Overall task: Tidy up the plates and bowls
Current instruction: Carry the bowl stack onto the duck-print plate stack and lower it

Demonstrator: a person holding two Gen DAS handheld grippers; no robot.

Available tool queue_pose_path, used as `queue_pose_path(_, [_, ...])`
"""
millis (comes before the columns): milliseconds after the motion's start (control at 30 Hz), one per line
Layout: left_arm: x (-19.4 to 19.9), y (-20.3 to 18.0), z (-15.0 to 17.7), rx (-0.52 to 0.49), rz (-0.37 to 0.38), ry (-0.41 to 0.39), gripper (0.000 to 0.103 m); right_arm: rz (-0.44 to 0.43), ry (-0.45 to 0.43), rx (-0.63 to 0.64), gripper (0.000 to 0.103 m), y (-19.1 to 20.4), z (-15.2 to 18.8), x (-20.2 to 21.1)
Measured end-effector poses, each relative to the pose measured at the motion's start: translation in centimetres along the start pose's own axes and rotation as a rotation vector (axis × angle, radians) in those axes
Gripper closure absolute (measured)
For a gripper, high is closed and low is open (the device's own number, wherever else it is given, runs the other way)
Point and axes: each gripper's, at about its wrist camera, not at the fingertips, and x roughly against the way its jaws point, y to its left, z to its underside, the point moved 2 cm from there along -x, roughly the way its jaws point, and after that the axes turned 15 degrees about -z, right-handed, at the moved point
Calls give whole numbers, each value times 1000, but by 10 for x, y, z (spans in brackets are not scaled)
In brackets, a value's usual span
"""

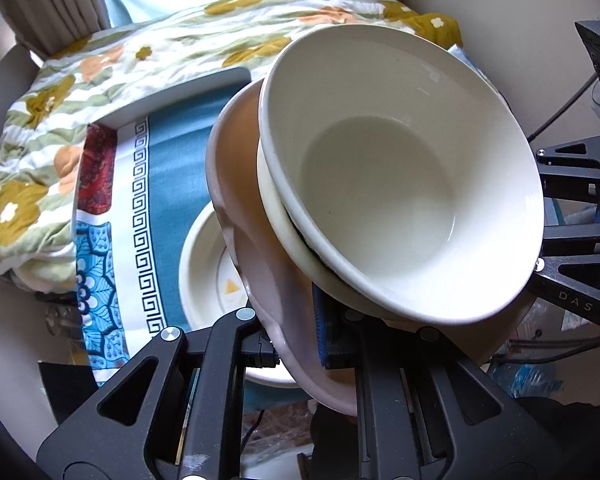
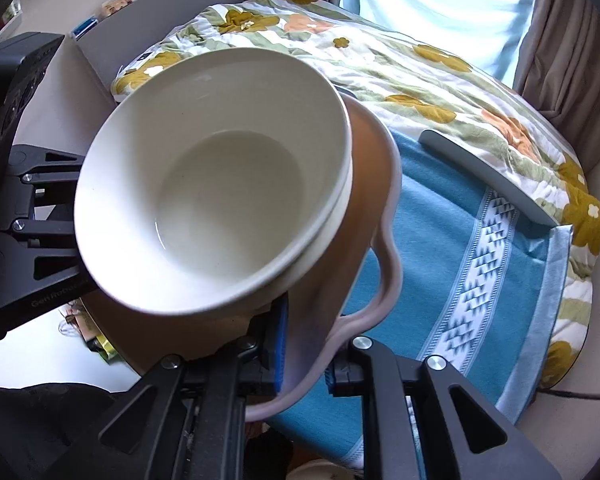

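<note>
Floral quilt (image 2: 420,76), teal cloth (image 2: 432,240) — stacked bowls (image 1: 380,200) blocking, perhaps a plate (image 1: 208,264) beneath

The left gripper (image 1: 296,344) and the right gripper (image 2: 304,364) face each other from opposite sides, each with its jaws clamped on the wavy plate's (image 1: 260,280) rim, both raised and tilted.
</note>
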Motion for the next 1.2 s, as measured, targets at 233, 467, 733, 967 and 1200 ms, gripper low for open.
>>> queue_pose_path(233, [-42, 24, 13, -58, 32, 50, 93, 18, 16, -98, 89, 18, -2, -44])
queue_pose_path(467, [-70, 30, 20, -84, 62, 79, 93, 34, 16, -151, 89, 20, -5, -72])
queue_pose_path(733, [-86, 33, 25, -71, 81, 72, 93, 103, 22, -139, 89, 27, -4, -86])
queue_pose_path(967, [-86, 36, 27, -63, 56, 51, 93, 73, 6, -186, 89, 21, 0, -90])
queue_pose_path(1200, [-84, 36, 26, -62, 32, 61, 92, 61, -7, -220, 89, 20, 1, -90])
